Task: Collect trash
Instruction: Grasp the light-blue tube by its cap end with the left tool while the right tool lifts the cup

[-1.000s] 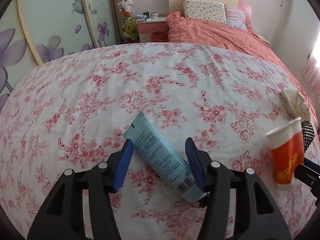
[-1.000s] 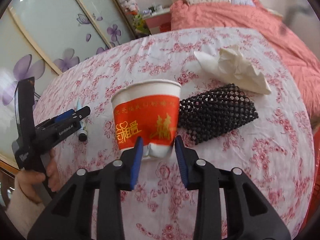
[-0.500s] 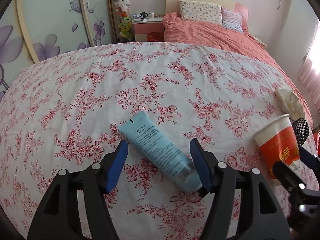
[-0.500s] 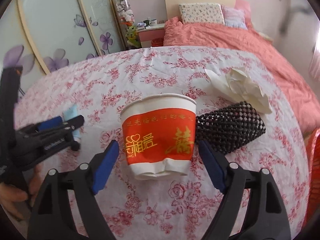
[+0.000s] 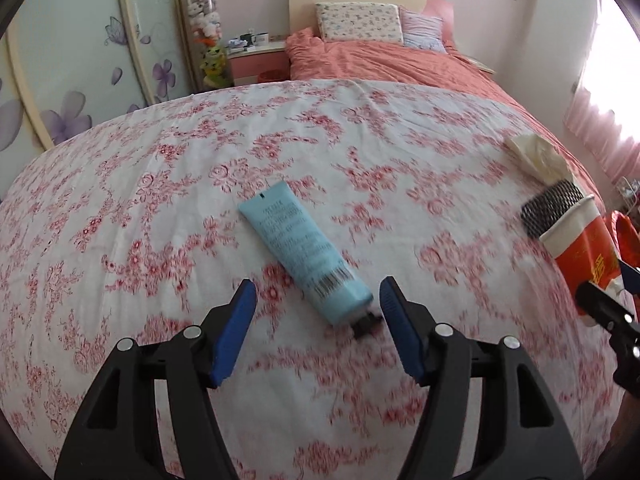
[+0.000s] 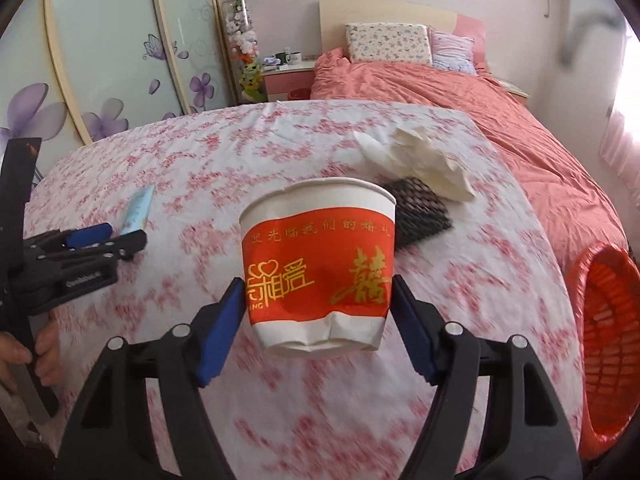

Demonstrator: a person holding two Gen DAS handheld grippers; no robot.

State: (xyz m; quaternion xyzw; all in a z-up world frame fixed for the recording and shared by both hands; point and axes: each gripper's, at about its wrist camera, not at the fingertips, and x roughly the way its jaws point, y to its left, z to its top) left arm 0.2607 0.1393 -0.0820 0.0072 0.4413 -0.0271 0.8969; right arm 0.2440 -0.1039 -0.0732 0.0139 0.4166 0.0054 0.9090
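A red and white paper cup (image 6: 318,262) sits between the pads of my right gripper (image 6: 318,316), which is shut on its sides and holds it above the floral cloth; the cup also shows in the left wrist view (image 5: 580,240). My left gripper (image 5: 318,320) is open and empty, just short of a light blue tube (image 5: 300,246) lying on the cloth; the tube also shows in the right wrist view (image 6: 138,210). A crumpled white tissue (image 6: 416,160) and a black mesh piece (image 6: 418,210) lie behind the cup.
An orange-red mesh bin (image 6: 608,348) stands low at the right, off the cloth's edge. A bed with a salmon cover (image 6: 480,96) lies beyond. A wardrobe with purple flowers (image 6: 100,60) is at the left.
My right gripper let the cup stand, opened wide, and has taken it again by its sides and lifted it toward the right. My left gripper has drawn back from the tube.
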